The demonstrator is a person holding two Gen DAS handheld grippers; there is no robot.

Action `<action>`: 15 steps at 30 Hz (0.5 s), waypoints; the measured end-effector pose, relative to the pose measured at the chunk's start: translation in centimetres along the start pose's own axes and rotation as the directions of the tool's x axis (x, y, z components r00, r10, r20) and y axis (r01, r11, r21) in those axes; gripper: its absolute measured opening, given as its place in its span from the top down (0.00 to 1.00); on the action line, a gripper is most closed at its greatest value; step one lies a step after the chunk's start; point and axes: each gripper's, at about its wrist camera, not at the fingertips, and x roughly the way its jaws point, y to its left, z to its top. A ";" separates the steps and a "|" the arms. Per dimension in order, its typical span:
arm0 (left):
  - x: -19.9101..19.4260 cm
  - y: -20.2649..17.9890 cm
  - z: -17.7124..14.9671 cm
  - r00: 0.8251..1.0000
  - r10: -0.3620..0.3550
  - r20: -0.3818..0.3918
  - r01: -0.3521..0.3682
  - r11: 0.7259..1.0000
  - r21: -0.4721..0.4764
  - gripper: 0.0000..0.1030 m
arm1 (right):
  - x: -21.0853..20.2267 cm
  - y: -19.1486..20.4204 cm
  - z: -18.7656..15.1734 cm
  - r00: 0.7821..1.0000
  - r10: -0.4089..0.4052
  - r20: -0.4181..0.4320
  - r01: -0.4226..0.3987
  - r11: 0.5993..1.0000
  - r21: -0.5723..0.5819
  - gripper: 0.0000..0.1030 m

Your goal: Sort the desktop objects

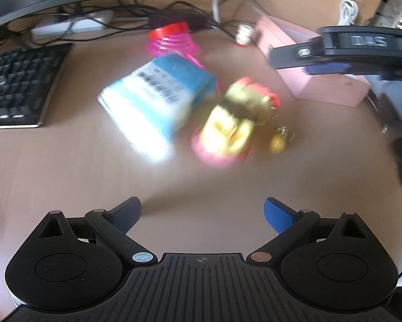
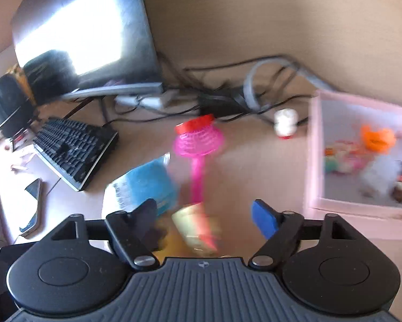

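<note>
Your pink box (image 2: pixel 315 147) already holds several toys, but with both grippers wide open and empty, the gold figurine (image 1: pixel 234 118), blue packet (image 1: pixel 158 99) and pink wand (image 2: pixel 197 145) remain on the bench (image 1: pixel 66 166).

Glossy gold figurine (image 1: pixel 231 123), matt wood-look desk (image 1: pixel 66 166)

Black keyboard (image 1: pixel 18 86), monitor (image 2: pixel 83 35), tangled cables (image 2: pixel 227 91)

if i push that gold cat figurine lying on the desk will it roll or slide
The gold cat lies on its side, and its body looks rounded, so a sideways push would probably rock or roll it. Its wide pink base would likely swing it in an arc. It looks hard and glossy, so possibly slippery between pads.
</note>
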 end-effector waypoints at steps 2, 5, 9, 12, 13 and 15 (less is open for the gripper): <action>0.4 -0.7 0.2 1.000 -0.003 -0.001 0.003 1.000 0.013 0.02 | -1.4 -0.9 -0.6 0.997 -0.071 0.015 0.072 0.997 -0.002 0.22; 1.0 -1.8 0.6 1.000 0.021 0.000 -0.021 0.999 0.035 0.02 | -2.8 -2.2 -1.8 0.987 -0.161 0.013 0.161 0.987 -0.007 0.21; 1.1 -3.0 0.9 0.999 0.045 0.006 -0.045 0.998 0.050 0.02 | -4.2 -3.5 -3.8 0.980 -0.198 0.013 0.198 0.980 -0.013 0.17; 1.1 -3.7 0.6 0.998 0.068 0.010 -0.069 0.996 0.061 0.01 | -4.4 -3.2 -5.1 0.979 -0.205 0.005 0.205 0.978 -0.041 0.16; 1.0 -3.7 0.4 0.997 0.076 0.009 -0.076 0.995 0.065 0.01 | -4.2 -3.0 -5.5 0.979 -0.204 0.000 0.203 0.978 -0.052 0.16; 0.5 -3.7 -0.2 0.996 0.086 0.007 -0.087 0.993 0.074 0.01 | -4.1 -2.3 -6.2 0.980 -0.199 -0.006 0.198 0.977 -0.083 0.16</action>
